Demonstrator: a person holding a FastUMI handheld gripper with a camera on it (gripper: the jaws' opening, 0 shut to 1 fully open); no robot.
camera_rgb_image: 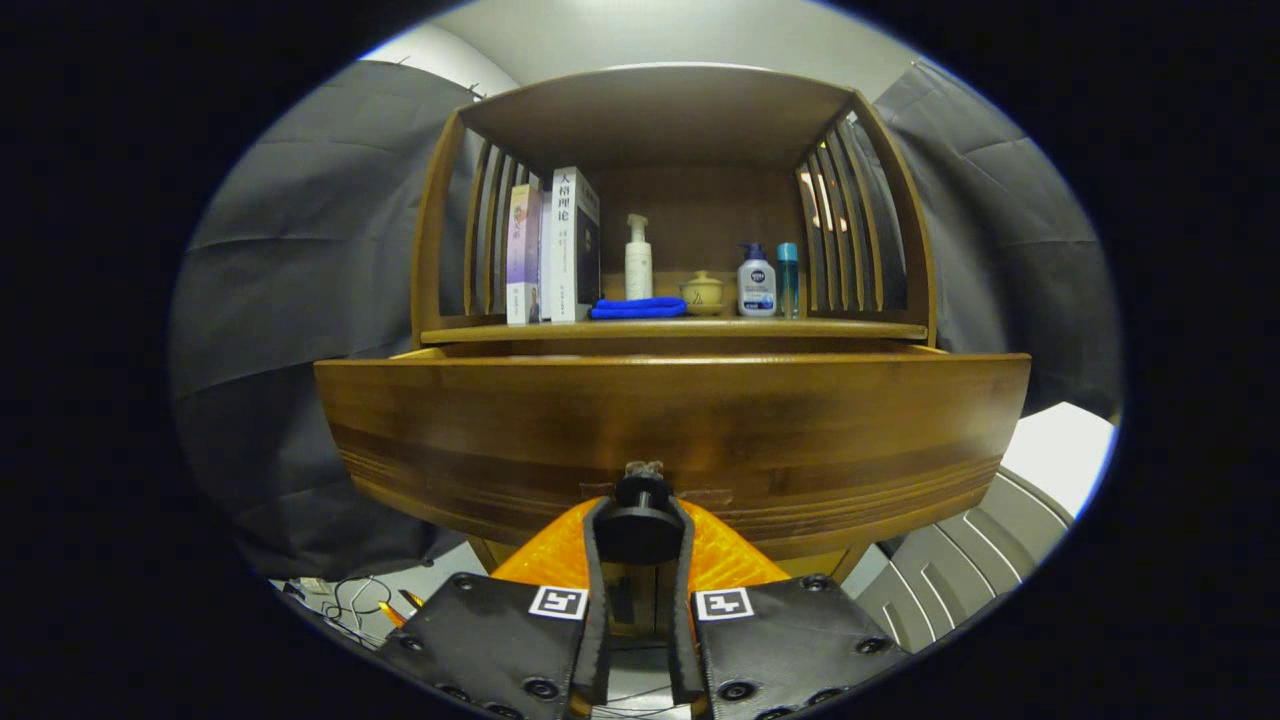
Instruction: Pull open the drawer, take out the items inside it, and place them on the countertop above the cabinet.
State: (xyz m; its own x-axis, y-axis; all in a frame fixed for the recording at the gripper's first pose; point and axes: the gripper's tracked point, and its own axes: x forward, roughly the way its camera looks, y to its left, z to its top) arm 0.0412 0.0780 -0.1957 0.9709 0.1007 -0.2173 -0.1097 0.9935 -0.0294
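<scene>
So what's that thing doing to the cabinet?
A person's hand-held gripper is clamped on the knob of the drawer. The drawer front sits out from the cabinet, so it looks partly open, though its inside is out of sight. The countertop above holds books, bottles, a blue cloth and a small pot.

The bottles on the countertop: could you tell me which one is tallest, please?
The white pump bottle beside the blue cloth; the other two bottles, right of the small pot, are shorter.
</scene>
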